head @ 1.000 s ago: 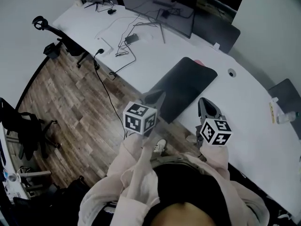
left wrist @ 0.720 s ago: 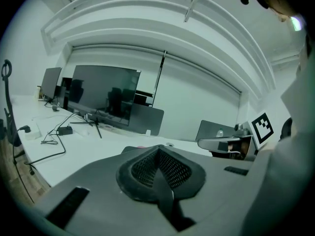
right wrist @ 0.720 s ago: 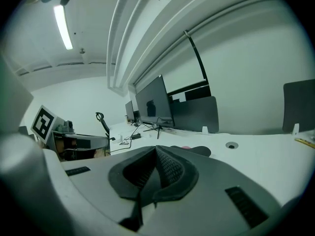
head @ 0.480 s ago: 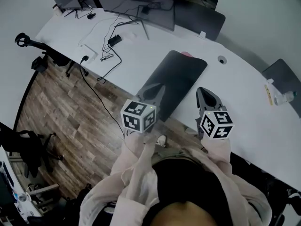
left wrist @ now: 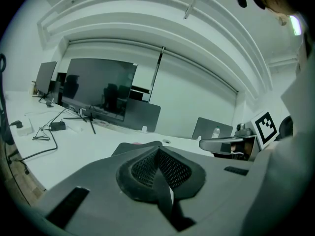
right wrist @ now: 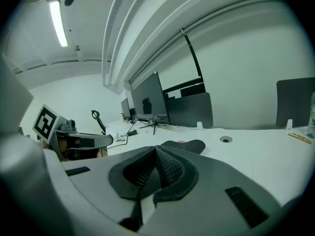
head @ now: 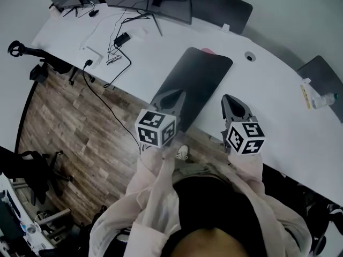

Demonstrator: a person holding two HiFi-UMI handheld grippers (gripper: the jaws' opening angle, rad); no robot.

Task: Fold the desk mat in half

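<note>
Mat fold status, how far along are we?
Done: nothing visible. The desk mat lies flat and unfolded on the white desk.
In hand: nothing. The left gripper and right gripper are both shut and empty, poised at the mat's near end.
Left: likely grip the near edge, carry it over to the far edge, release.

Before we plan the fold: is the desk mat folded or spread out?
Spread out: the desk mat lies flat, single-layered, on the desk.

A curved white desk bearing a monitor stands over wood-plank floor, a dark chair nearby.
</note>
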